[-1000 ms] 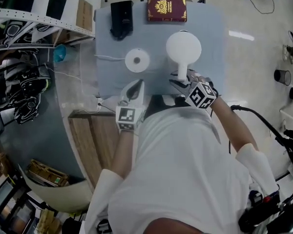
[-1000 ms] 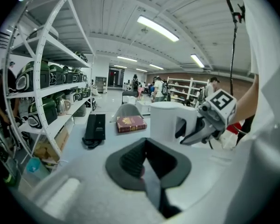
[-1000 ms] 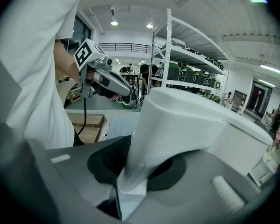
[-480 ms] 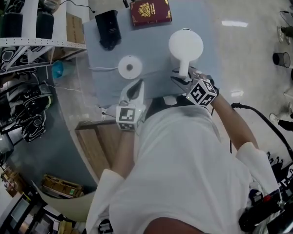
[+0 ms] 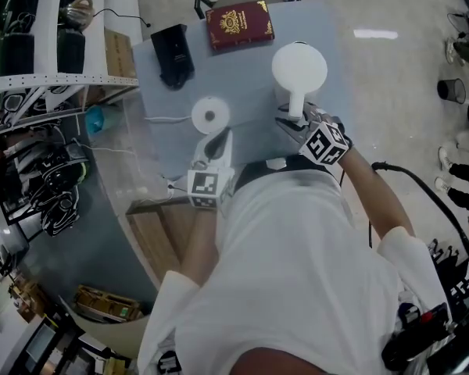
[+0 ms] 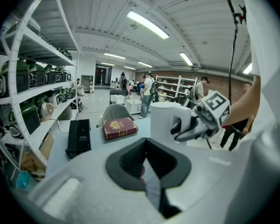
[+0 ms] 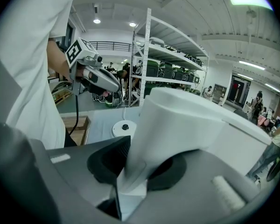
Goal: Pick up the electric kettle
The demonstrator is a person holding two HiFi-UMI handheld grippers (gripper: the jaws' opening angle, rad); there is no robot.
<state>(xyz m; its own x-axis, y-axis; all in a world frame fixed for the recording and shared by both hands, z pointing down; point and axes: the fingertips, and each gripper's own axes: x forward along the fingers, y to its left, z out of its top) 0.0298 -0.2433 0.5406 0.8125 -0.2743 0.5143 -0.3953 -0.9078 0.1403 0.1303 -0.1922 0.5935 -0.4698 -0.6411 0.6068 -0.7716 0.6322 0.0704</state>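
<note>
The electric kettle is white, smooth and round like a fat cup. It has a flat top and a thick white handle on one side. It looks like plastic. It is on the right part of the pale grey tabletop, beside its base and not on it. I cannot tell if its bottom touches the tabletop.

The right gripper has its dark fingers squeezed on the kettle's handle. The left gripper is near the base. Its fingers are close together and hold nothing.

The base is a small flat white circle with a dark dot in the middle. At the far side lie a dark red book with a gold picture and a long black box.
</note>
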